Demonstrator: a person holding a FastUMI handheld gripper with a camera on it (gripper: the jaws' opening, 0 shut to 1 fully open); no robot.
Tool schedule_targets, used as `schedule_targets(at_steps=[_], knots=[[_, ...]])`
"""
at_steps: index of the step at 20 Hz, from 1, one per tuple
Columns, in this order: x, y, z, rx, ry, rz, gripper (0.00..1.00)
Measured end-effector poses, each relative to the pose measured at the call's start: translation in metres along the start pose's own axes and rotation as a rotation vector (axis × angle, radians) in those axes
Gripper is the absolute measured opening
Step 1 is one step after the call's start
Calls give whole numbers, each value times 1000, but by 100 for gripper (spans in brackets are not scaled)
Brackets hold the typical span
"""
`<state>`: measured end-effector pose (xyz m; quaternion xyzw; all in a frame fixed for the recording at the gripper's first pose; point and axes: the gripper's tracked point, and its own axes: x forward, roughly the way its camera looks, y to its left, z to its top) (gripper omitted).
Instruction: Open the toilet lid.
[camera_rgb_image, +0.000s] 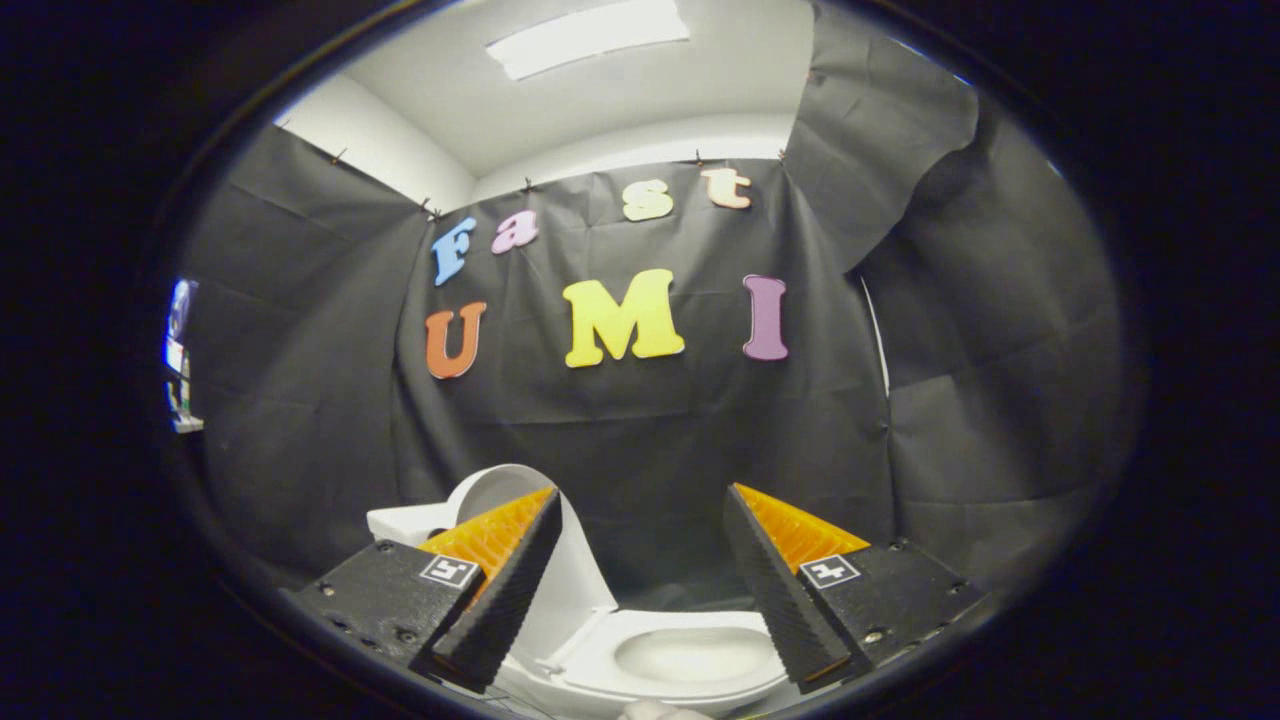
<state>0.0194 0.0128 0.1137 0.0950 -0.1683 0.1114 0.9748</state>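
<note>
Toilet (690, 665), one, white, stood low in the booth, below and between the two fingers of the gripper (640, 500). Lid (520, 500), one, was raised and upright, standing behind the left finger (505, 585), which overlapped it in view; whether they touched could not be told. Seat (600, 655), one, lay down around the bowl (695, 655), whose pale basin showed no contents that could be made out. Jaws stood wide apart, holding nothing. Right finger (775, 590) hung above the bowl's far side. Black cloth wall (640, 430) hung behind. Ceiling light panel (590, 35), one, glowed overhead.
</note>
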Motion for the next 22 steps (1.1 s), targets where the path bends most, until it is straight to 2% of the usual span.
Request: schedule_targets(at_steps=[13, 22], knots=[[4, -47, -34, -17, 81, -104, 100], [6, -61, -38, -23, 105, -127, 100]])
